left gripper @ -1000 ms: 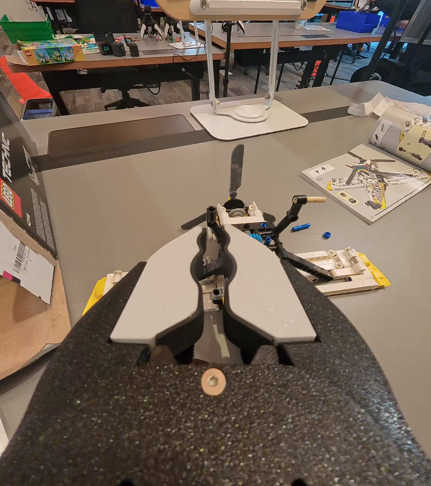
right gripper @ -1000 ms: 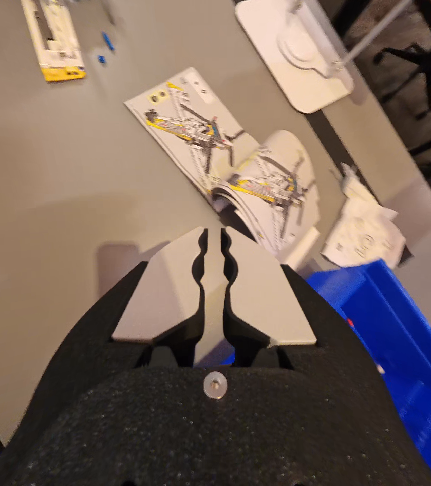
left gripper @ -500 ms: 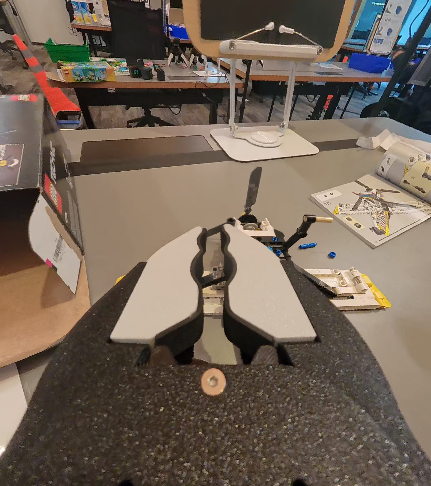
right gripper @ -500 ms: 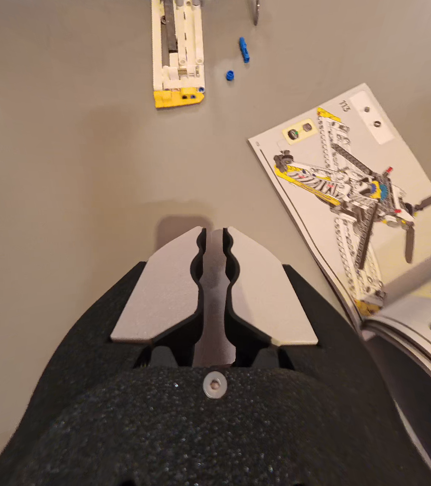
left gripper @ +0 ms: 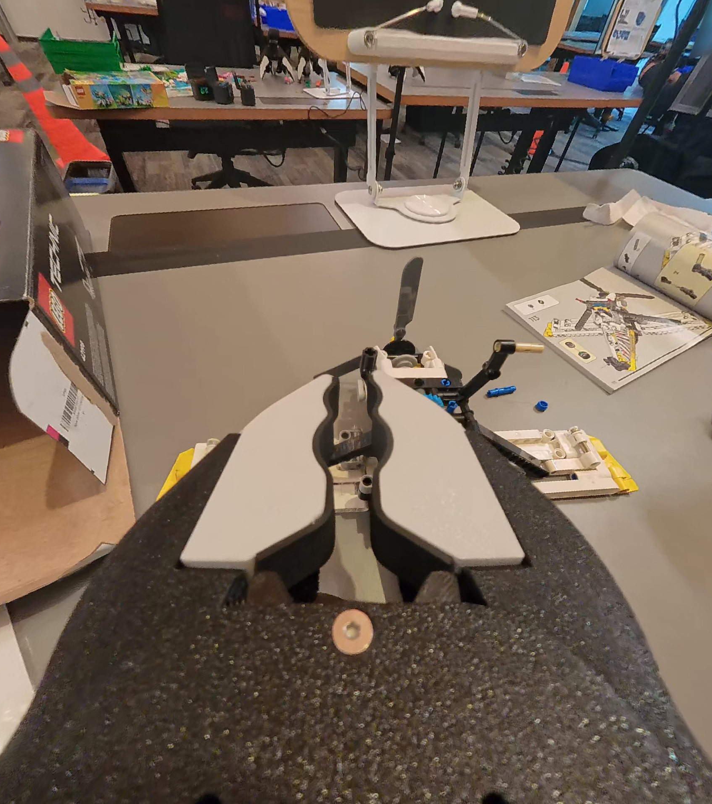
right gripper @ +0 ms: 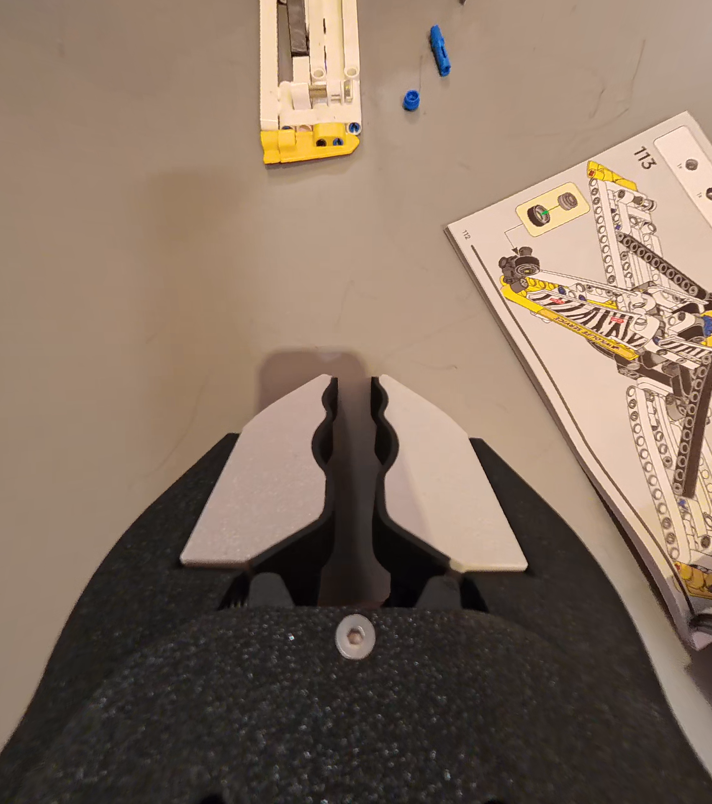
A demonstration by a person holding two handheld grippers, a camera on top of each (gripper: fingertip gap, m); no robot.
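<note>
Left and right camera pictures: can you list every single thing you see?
model plane: one, white, black, yellow, between left fingers
blue pin: one, table, beside wing
blue ring: one, beside pin
booklet: one, open, right
box: one, black, left
crumpled paper: one, white, far right
stand: one, white, far side
table: one, grey
left gripper: one, grey fingers gripping plane
right gripper: one, grey fingers apart, empty, over table

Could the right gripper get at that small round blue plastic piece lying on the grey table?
Probably yes. The right gripper, its fingers apart with nothing between them, faces bare grey table. The small round blue piece lies loose ahead, apart from the white and yellow wing and the blue pin.
</note>
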